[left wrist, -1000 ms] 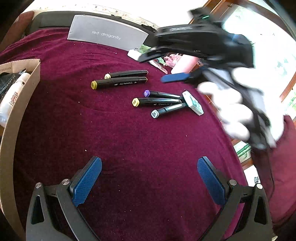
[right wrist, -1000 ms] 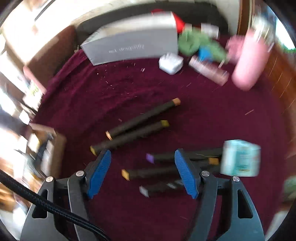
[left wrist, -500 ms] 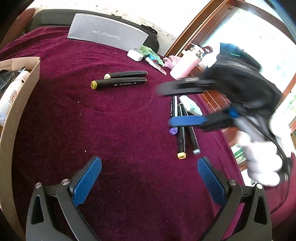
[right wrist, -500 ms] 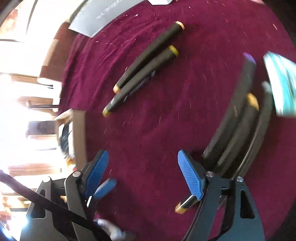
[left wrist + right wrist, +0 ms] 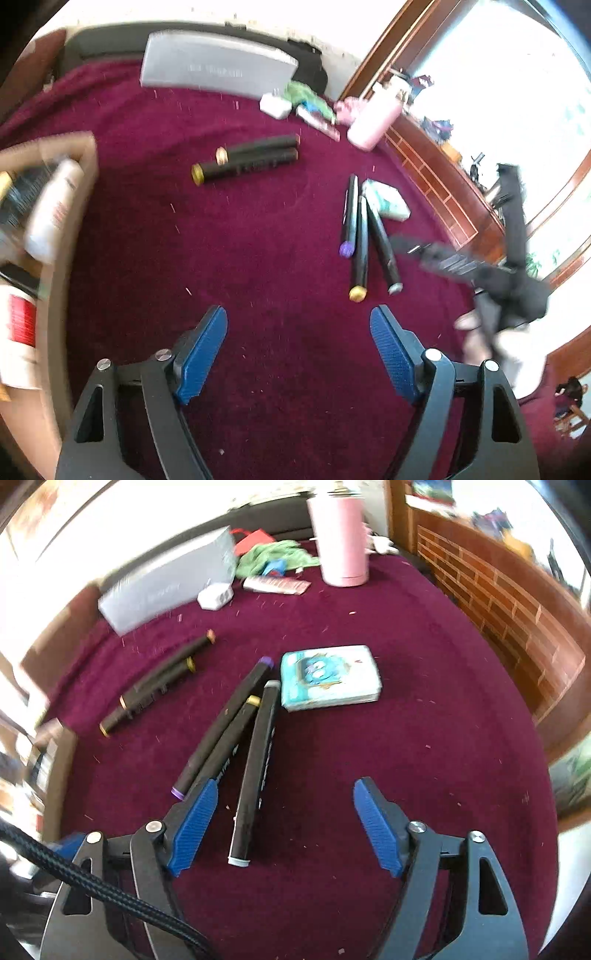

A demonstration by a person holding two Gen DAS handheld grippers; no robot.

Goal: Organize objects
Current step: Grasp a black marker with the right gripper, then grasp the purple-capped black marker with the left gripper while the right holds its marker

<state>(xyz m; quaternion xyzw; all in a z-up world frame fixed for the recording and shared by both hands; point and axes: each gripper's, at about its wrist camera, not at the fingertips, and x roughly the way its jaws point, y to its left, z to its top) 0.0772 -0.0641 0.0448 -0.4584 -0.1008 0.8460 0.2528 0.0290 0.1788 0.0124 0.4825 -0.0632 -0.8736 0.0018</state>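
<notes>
Three markers [image 5: 236, 746] lie fanned at centre frame on the maroon surface [image 5: 424, 757]; the grey-capped one [image 5: 255, 775] reaches between the right gripper [image 5: 284, 823] fingers, untouched, jaws half-open, just closing. The left gripper [image 5: 299, 350] is empty, also narrowing.

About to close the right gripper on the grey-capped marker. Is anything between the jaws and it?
Nothing visible. The grey-capped marker lies bare on the cloth, its near end between the open right gripper jaws. The yellow-capped marker lies close beside it, by the left finger, and might get caught.
</notes>
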